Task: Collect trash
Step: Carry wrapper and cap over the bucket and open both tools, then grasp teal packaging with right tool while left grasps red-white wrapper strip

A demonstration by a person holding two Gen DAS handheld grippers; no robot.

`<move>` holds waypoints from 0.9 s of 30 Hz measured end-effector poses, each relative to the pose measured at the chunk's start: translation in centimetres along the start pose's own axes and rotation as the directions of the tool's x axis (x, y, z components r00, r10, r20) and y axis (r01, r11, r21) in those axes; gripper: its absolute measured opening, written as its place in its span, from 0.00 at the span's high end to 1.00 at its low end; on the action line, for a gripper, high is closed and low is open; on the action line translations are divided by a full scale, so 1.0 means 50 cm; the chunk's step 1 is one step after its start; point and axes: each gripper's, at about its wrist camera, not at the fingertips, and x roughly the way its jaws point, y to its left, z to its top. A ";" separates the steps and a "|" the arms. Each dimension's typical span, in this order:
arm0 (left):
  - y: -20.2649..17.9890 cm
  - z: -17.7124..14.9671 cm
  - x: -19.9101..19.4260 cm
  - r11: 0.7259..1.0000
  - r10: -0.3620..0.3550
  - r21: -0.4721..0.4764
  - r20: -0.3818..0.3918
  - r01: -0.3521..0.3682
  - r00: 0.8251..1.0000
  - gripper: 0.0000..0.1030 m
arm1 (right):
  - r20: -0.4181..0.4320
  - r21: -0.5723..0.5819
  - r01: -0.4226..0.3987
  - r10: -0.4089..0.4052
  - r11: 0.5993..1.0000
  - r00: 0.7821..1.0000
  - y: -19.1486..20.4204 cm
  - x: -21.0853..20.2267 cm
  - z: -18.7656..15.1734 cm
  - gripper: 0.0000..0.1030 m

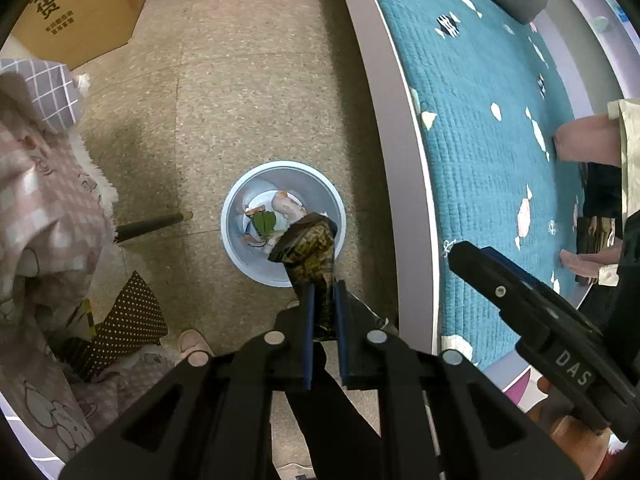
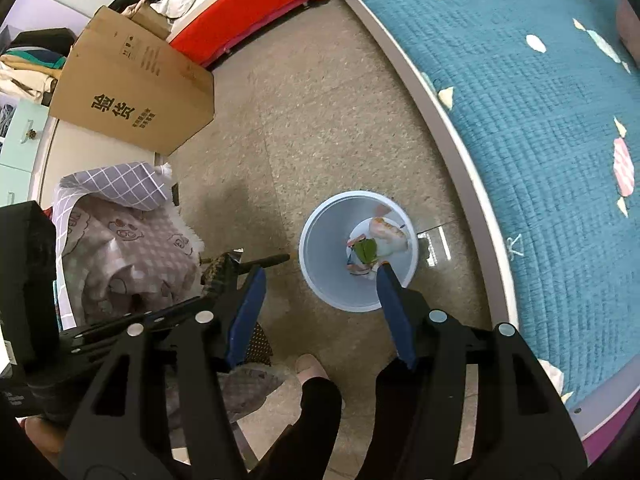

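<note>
A dark wrapper (image 1: 310, 248) is clamped in the left gripper (image 1: 323, 292) above a pale bin (image 1: 236, 236) set on speckled floor tiles (image 1: 248, 92) beside a teal quilted bed (image 1: 492, 132). The right gripper (image 2: 320, 274) is held apart, empty. A cardboard box (image 2: 132, 100) is seen nearby.

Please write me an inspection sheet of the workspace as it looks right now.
Surface: speckled beige floor, bare around the bin.
Job's things: pale blue bin on the floor beside the bed, with a green leaf and wrappers inside; dark crumpled wrapper hanging over the bin's rim.
Clutter: cardboard box, checked bedding, dotted cushion.
Grippers: left claw shut on the dark crumpled wrapper; right claw open, nothing between its fingers.
Cables: nothing seen.
Surroundings: teal quilted bed, red cloth, a slippered foot.
</note>
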 end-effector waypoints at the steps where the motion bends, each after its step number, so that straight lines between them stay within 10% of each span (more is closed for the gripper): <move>1: -0.007 0.003 0.001 1.000 0.000 0.005 0.000 0.000 1.000 0.91 | 0.008 -0.002 0.001 -0.001 1.000 1.000 -0.002 -0.006 0.001 0.44; 11: -0.048 0.026 0.000 0.999 -0.038 0.029 0.005 0.038 0.999 0.88 | 0.075 0.025 0.010 -0.012 1.000 0.997 -0.020 -0.055 0.006 0.42; 15: -0.047 0.025 -0.017 1.000 -0.015 0.014 0.040 0.015 0.999 0.49 | 0.090 0.035 0.007 -0.010 0.999 0.996 -0.021 -0.068 0.004 0.42; 27: 0.005 -0.009 -0.124 0.999 0.012 -0.046 0.131 -0.006 0.991 0.45 | 0.101 -0.011 -0.018 0.019 1.000 0.995 0.061 -0.098 -0.016 0.42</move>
